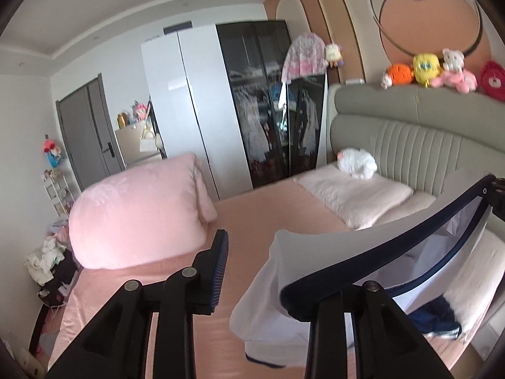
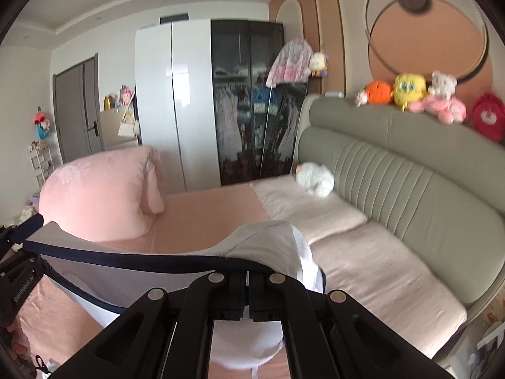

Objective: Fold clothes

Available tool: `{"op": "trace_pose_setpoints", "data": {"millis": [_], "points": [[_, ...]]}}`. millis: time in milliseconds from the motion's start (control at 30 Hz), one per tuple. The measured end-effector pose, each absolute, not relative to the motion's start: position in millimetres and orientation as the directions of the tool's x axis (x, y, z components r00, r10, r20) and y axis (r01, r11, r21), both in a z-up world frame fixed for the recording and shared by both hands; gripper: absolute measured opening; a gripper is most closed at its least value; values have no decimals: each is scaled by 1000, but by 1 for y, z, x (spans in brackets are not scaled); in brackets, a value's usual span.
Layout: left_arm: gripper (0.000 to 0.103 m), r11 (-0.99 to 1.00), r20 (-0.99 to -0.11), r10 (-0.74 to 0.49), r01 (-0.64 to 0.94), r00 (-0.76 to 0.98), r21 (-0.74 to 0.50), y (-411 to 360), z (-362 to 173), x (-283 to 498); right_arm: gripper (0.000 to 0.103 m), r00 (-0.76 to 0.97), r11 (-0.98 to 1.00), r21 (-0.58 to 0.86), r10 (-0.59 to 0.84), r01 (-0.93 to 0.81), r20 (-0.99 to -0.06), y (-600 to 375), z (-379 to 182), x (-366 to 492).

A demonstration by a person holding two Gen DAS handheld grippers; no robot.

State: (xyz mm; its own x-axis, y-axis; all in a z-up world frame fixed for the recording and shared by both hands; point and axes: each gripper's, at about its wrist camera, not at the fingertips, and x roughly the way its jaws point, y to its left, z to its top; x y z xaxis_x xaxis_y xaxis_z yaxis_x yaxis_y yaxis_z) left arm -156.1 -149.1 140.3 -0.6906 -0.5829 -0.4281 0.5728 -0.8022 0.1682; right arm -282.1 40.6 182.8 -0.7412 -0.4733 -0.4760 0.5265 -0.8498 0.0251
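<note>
Both claws up over the salmon-pink bed sheet (image 1: 252,214). White knit garment with navy-blue trim (image 1: 315,252) hangs in the air between them, lower part draping toward the sheet.

Right claw (image 2: 249,287): jaws pinched nearly together on the navy trim, fabric spilling over and below the fingers.

Left claw (image 1: 262,271): jaws wide apart. Left finger (image 1: 219,271) stands bare, clear of cloth. The right finger is hidden under the garment, so I can't tell whether it's really gripping or the cloth just lies draped over it.

Navy edge is pulled into a taut band, running from my left claw out right to the other one; that's the long axis, left-right, roughly parallel to the grey-green padded headboard (image 2: 394,170). Garment body hangs near side, below the band.

Rolled pink fluffy duvet (image 1: 139,214) sits far left, well apart. Open sheet directly under the garment, so my guess is that's where it gets laid.
</note>
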Motion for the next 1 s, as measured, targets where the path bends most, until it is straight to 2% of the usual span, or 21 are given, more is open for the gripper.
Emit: {"op": "trace_pose_setpoints", "data": {"millis": [300, 500, 600, 733, 1000], "points": [[29, -823, -558, -526, 550, -642, 142, -126, 55, -134, 0, -657, -840, -5, -421, 543, -625, 50, 94, -265], [29, -834, -612, -475, 545, -632, 85, -112, 17, -109, 0, -619, -832, -23, -393, 554, -680, 66, 44, -239], [29, -828, -651, -464, 554, -600, 80, -106, -10, -99, 0, -573, -819, -4, -398, 574, -716, 73, 16, -226], [29, -818, -739, -393, 575, -548, 8, -106, -53, -89, 0, -506, -815, 29, -386, 578, -771, 80, -23, -213], [29, -806, -802, -321, 590, -505, -49, -87, -99, -64, 1, -416, -820, 56, -346, 570, -841, 97, -86, -188]]}}
